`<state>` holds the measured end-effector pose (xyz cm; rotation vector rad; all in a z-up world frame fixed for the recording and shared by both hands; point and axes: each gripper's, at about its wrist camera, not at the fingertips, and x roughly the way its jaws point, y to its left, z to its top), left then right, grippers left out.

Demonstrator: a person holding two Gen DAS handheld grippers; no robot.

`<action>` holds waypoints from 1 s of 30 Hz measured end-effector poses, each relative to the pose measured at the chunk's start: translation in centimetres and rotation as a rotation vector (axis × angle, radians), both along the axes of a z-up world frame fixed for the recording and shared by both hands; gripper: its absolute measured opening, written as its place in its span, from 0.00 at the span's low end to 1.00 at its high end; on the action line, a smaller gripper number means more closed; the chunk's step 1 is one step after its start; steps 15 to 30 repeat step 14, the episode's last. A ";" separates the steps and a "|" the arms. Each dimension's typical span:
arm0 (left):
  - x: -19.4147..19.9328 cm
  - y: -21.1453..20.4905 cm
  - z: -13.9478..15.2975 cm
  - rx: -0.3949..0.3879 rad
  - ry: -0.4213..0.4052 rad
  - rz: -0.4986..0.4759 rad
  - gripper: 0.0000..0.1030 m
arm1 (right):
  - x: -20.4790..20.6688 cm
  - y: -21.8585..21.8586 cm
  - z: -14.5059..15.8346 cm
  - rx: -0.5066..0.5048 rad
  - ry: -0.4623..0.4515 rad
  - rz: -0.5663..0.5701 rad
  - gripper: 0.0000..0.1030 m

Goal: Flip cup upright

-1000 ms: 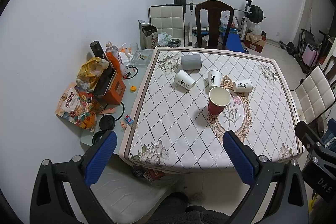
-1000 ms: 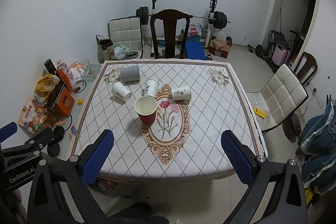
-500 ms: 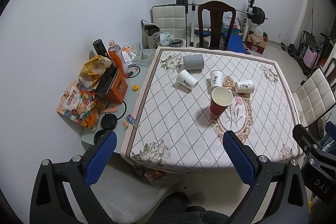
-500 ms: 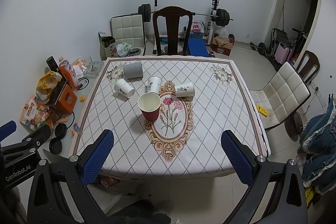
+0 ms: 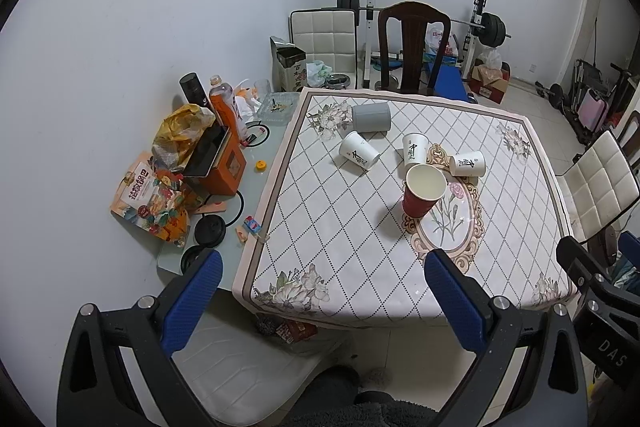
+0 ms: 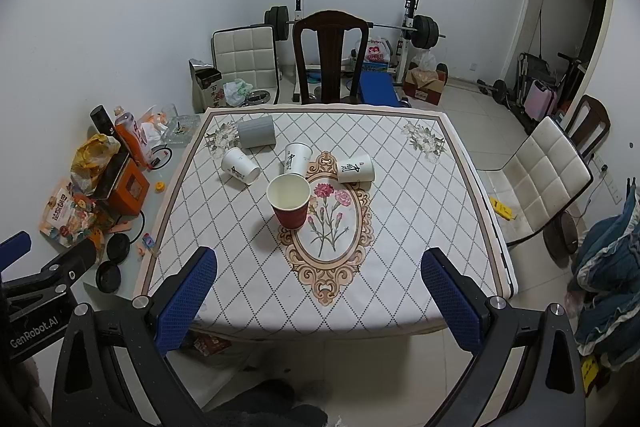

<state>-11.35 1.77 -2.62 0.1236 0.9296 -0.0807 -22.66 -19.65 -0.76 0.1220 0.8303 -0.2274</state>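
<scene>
A red paper cup [image 5: 422,190] [image 6: 289,199] stands upright near the middle of the table. Three white printed paper cups lie on their sides behind it: one at the left [image 5: 358,155] [image 6: 239,166], one in the middle [image 5: 415,150] [image 6: 296,158], one at the right [image 5: 467,163] [image 6: 355,168]. A grey cup [image 5: 371,117] [image 6: 256,132] lies on its side at the far left corner. My left gripper [image 5: 320,301] and my right gripper [image 6: 318,299] are both open and empty, held back from the table's near edge.
The table [image 6: 400,227] has a diamond-pattern cloth. A glass side table [image 5: 256,195] at the left holds snack bags, bottles and an orange box. A dark wooden chair [image 6: 330,59] stands at the far side, a white chair [image 6: 548,171] at the right. Gym weights line the back wall.
Both grippers have drawn back a little from the table, so it looks slightly smaller and farther. The cups have not moved.
</scene>
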 end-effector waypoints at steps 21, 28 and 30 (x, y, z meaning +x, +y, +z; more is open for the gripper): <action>0.0 0.4 0.0 -0.002 -0.004 0.007 1.00 | 0.1 0.0 0.1 0.001 0.000 -0.003 1.00; 0.0 0.4 0.0 -0.002 -0.004 0.007 1.00 | 0.1 0.0 0.1 0.001 0.000 -0.003 1.00; 0.0 0.4 0.0 -0.002 -0.004 0.007 1.00 | 0.1 0.0 0.1 0.001 0.000 -0.003 1.00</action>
